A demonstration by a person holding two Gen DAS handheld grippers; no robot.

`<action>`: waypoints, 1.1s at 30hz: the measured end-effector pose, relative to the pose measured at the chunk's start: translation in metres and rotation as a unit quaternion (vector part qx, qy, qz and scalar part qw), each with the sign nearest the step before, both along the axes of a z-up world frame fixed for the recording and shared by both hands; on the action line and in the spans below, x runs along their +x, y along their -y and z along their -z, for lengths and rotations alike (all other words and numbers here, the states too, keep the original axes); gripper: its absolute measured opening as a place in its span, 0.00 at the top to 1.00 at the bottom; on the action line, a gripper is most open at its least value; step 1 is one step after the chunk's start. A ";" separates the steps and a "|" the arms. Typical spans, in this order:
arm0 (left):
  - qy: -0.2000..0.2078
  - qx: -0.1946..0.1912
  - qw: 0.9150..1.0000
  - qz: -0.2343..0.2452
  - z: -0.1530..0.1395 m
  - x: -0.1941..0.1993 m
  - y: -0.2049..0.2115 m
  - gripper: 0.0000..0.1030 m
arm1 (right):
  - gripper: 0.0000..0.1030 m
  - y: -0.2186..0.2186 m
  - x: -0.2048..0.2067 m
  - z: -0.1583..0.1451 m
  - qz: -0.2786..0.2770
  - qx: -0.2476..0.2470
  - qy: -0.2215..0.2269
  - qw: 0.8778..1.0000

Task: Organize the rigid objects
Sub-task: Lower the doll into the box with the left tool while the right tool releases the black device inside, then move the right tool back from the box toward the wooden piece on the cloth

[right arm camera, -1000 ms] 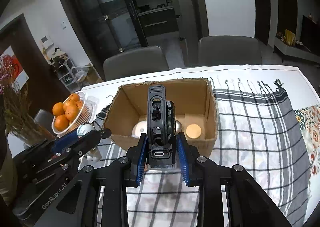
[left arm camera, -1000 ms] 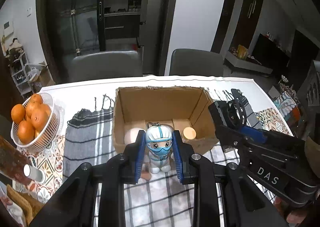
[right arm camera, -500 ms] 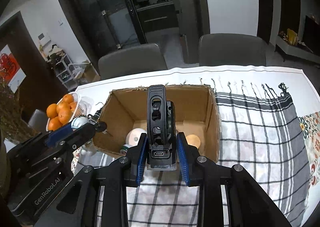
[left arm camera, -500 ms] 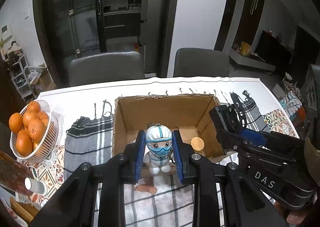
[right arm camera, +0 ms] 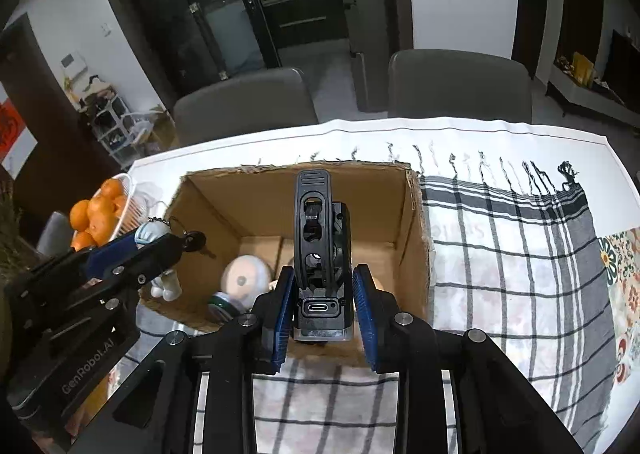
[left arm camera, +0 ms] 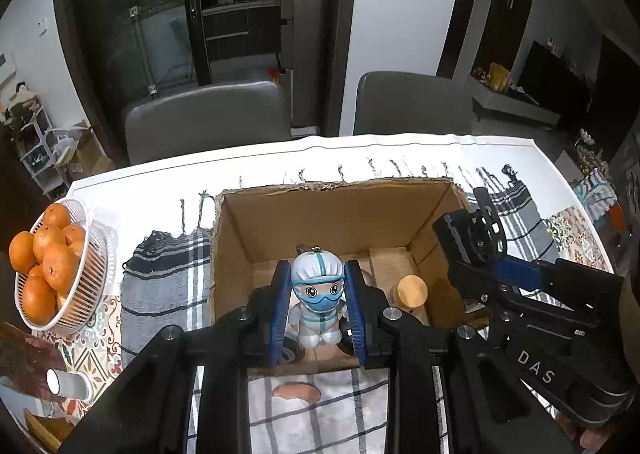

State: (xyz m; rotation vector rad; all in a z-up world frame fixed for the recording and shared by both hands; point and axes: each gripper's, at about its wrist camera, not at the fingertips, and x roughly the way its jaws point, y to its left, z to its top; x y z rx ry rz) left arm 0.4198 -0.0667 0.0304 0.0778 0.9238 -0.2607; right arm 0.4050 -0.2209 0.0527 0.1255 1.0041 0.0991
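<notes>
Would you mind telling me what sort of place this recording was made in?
Most likely a home dining room: a table under a white cloth with a checked runner, two grey upholstered chairs pushed up to its far side, and a basket of oranges near one end.

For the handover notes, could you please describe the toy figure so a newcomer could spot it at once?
Find the open cardboard box on the checked cloth. Over its near edge, the left hand-held gripper clamps a small figurine. It alone is white, with blue goggles, a blue mask and a keyring loop on top.
</notes>
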 end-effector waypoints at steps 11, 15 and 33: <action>-0.037 0.015 0.999 -0.007 0.028 0.015 0.004 0.71 | 0.70 0.003 0.016 0.023 0.003 -0.017 -0.026 1.000; -0.030 0.015 0.999 -0.011 0.027 0.010 0.001 0.65 | 0.67 0.003 0.016 0.026 0.002 -0.024 -0.025 0.999; 0.076 0.022 0.994 -0.070 0.001 -0.076 -0.068 0.22 | 0.56 -0.049 -0.057 -0.009 -0.032 -0.054 0.105 0.993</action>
